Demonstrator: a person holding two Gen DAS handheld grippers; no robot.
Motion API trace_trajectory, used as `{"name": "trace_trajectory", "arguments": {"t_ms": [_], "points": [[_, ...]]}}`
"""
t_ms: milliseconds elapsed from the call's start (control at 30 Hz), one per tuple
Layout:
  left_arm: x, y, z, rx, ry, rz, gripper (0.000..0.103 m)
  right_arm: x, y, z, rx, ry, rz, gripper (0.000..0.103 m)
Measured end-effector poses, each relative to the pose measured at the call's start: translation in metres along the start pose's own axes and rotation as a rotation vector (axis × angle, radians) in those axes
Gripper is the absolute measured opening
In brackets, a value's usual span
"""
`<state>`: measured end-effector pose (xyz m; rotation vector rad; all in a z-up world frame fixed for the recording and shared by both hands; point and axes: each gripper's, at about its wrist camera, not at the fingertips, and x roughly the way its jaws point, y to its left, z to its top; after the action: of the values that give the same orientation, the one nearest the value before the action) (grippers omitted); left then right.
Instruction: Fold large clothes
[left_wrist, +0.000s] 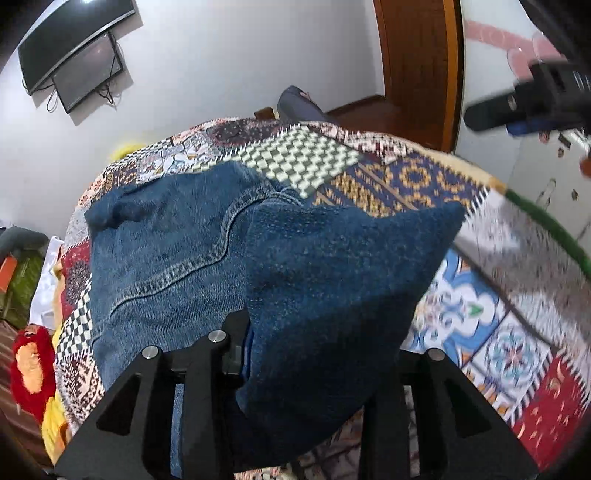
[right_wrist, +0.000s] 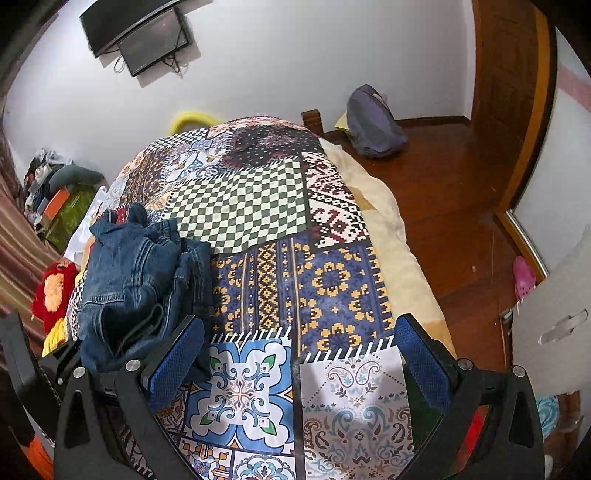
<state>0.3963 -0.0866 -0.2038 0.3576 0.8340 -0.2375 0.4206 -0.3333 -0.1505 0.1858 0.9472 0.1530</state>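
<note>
Denim jeans (left_wrist: 325, 295) cover patchwork bedspread (right_wrist: 295, 280) beside wooden floor (right_wrist: 454, 206).

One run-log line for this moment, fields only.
left tool: shut on blue denim garment, corner lifted | right tool: open, holding nothing, over patchwork bedspread | fold: not yet done

Patchwork bedspread (right_wrist: 332, 280) on bed; wall monitor (right_wrist: 155, 40); grey bag (right_wrist: 373, 122) on wood floor (right_wrist: 454, 206).
</note>
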Motion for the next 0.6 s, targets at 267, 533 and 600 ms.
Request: {"name": "trace_trajectory", "arguments": {"t_ms": [267, 533, 600], "points": [[-0.020, 0.005, -0.017, -0.084, 0.053, -0.126, 0.071, -0.015, 0.043, -0.003, -0.128, -0.033, 0.036, 0.103], [-0.066, 0.036, -0.032, -0.185, 0.028, -0.231, 0.078, -0.028, 0.101, -0.005, -0.256, -0.061, 0.120, 0.103], [-0.079, 0.057, -0.036, -0.236, 0.006, -0.209, 0.079, -0.026, 0.115, -0.007, -0.276, -0.047, 0.158, 0.103]]}}
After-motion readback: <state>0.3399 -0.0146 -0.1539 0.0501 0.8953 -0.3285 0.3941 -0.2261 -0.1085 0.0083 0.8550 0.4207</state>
